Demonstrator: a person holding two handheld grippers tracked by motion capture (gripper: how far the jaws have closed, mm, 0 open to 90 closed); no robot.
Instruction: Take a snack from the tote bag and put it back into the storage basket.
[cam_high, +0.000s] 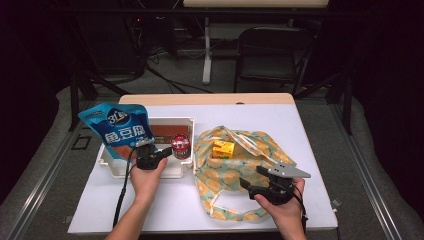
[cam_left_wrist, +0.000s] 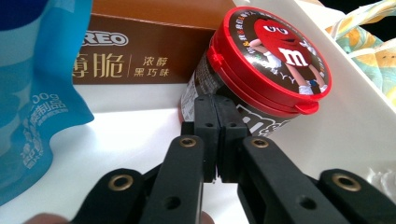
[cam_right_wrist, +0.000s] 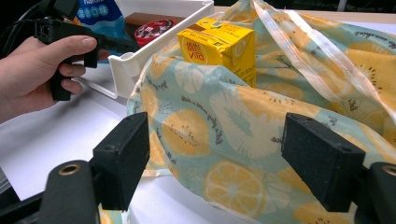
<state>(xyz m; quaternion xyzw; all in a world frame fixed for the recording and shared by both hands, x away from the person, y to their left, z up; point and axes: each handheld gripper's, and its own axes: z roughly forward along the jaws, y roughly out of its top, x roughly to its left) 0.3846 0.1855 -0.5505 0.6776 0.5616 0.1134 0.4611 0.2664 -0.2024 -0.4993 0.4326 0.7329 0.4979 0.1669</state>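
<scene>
A blue snack pouch (cam_high: 118, 129) is seen leaning at the left end of a white bin (cam_high: 176, 123), in which a brown biscuit box (cam_left_wrist: 154, 53) lies along the far wall and a red-lidded candy jar (cam_high: 180, 145) is tipped on its side. The left gripper (cam_left_wrist: 216, 122) is held at the bin's near wall with its jaws pressed together, empty, just short of the jar. To the right, a yellow drink carton (cam_high: 223, 149) is nested in a lemon-print cloth bag (cam_high: 239, 165), at whose near edge the right gripper (cam_right_wrist: 219, 161) is held with jaws wide apart.

High view: overhead, facing forward-down. Claw views: close, low. All share white bin (cam_high: 150, 167), red-lidded jar (cam_left_wrist: 261, 70).
</scene>
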